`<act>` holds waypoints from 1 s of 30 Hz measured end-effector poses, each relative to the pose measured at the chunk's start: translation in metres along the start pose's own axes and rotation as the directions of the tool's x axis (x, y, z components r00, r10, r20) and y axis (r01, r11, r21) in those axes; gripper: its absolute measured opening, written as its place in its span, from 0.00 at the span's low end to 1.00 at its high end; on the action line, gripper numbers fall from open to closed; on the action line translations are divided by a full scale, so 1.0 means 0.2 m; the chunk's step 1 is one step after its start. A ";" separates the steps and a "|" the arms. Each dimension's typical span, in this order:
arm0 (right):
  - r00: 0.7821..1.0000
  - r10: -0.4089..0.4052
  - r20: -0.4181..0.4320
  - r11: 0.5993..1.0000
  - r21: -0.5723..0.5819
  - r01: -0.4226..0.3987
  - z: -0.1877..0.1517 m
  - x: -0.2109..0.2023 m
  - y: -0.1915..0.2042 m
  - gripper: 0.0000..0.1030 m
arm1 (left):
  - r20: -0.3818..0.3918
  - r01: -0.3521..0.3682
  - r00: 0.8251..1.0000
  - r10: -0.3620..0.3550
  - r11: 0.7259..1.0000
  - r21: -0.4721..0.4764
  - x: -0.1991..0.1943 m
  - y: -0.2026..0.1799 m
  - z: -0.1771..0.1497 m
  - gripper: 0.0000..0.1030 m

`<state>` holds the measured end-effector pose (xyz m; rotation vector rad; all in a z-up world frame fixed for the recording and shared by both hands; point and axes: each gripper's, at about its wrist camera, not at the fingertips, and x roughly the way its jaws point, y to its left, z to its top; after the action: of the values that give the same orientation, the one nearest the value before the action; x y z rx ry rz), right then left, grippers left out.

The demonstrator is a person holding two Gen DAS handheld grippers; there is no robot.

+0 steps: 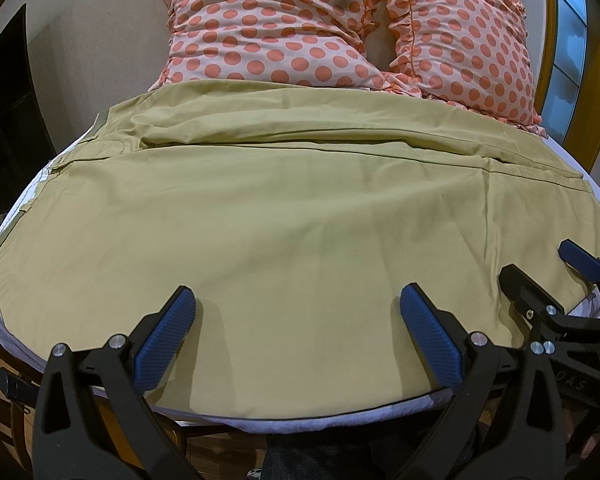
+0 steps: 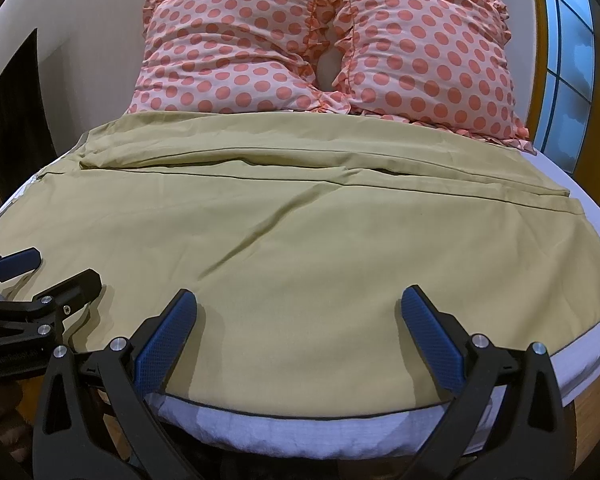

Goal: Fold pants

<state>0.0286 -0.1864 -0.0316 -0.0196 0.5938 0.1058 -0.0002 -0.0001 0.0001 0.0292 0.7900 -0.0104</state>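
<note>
Khaki pants (image 1: 284,216) lie spread flat across the bed, the two legs side by side; they also show in the right wrist view (image 2: 300,240). My left gripper (image 1: 298,320) is open, its blue pads just above the near edge of the pants. My right gripper (image 2: 298,320) is open too, over the near edge further right. The right gripper shows at the right of the left wrist view (image 1: 540,268). The left gripper shows at the left of the right wrist view (image 2: 52,272). Neither holds cloth.
Two pink pillows with orange dots (image 1: 340,28) lean at the head of the bed (image 2: 328,48). The white mattress edge (image 2: 300,428) runs below the pants. A window (image 2: 568,60) is at the right, a dark opening (image 1: 8,112) at the left.
</note>
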 end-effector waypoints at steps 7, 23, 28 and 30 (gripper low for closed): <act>0.999 0.010 0.041 1.000 -0.011 -0.010 -0.03 -0.01 -0.01 0.99 | 0.005 0.000 1.000 0.000 1.000 0.000 0.00 0.00 0.00 0.98; 0.953 -0.248 -0.171 0.827 0.476 0.300 0.93 0.44 -1.16 0.63 | 0.164 -0.014 0.986 0.018 1.000 -0.028 -0.06 0.12 0.39 0.98; 0.867 -0.307 -0.392 0.634 0.596 0.493 1.06 0.90 -1.53 0.60 | 0.173 -0.035 0.984 0.037 0.999 -0.010 0.01 0.13 0.50 0.98; 0.850 -0.314 -0.423 0.578 0.625 0.525 1.08 1.01 -1.60 0.60 | 0.173 -0.041 0.984 0.041 0.999 -0.001 0.03 0.13 0.52 0.98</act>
<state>0.3500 -0.4749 0.0303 0.6173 0.8592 -0.6364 0.0786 0.0222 0.0694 0.0466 0.6158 0.0247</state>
